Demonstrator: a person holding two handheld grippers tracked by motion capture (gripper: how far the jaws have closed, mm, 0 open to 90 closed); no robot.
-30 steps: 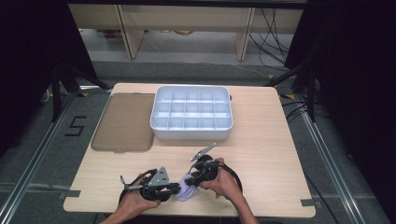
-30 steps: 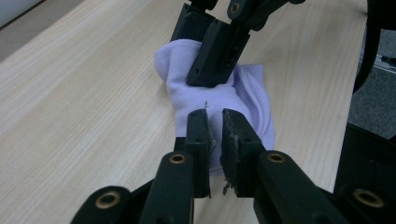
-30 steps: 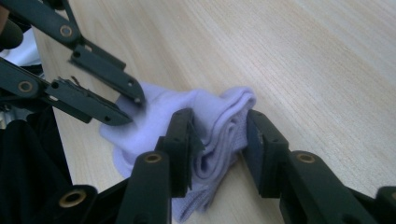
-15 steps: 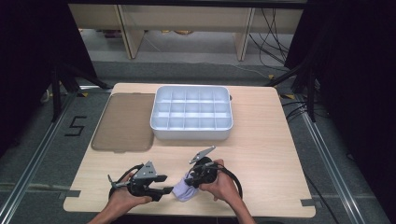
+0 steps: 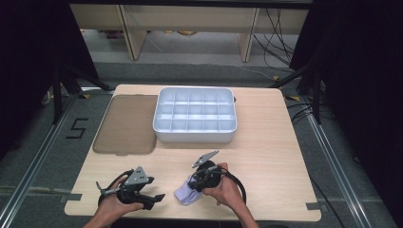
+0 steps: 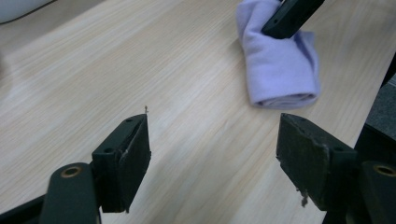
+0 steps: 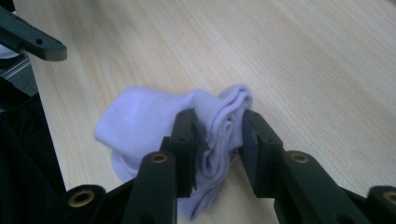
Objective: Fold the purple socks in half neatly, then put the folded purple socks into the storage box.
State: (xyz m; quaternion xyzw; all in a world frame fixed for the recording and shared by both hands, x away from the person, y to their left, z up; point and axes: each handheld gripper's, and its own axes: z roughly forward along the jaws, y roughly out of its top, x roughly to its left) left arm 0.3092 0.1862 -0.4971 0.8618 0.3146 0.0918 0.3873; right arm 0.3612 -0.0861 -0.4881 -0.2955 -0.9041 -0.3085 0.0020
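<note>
We hold the rolled lilac sock in the right gripper, whose jaws are clamped on the folded layers at one end of the roll. The sock rests on the table near its front edge, well apart from the white divided tray and the brown lid beside it. The left gripper hovers just beside the sock with its jaws wide apart and nothing between them.

We judge the following risks:

1. Partial grip. The right jaws pinch only a few folds. If we lift quickly, the outer layers may slide out and the roll may unwind.
2. Edge loss. The sock lies close to the front edge of the table. A sideways drag could push it off.
3. Collision. The two grippers work near each other. Closing the left one without alignment could strike the right jaws or snag its trailing cable.
4. Oversize. A loosened roll may not fit one tray compartment.
</note>
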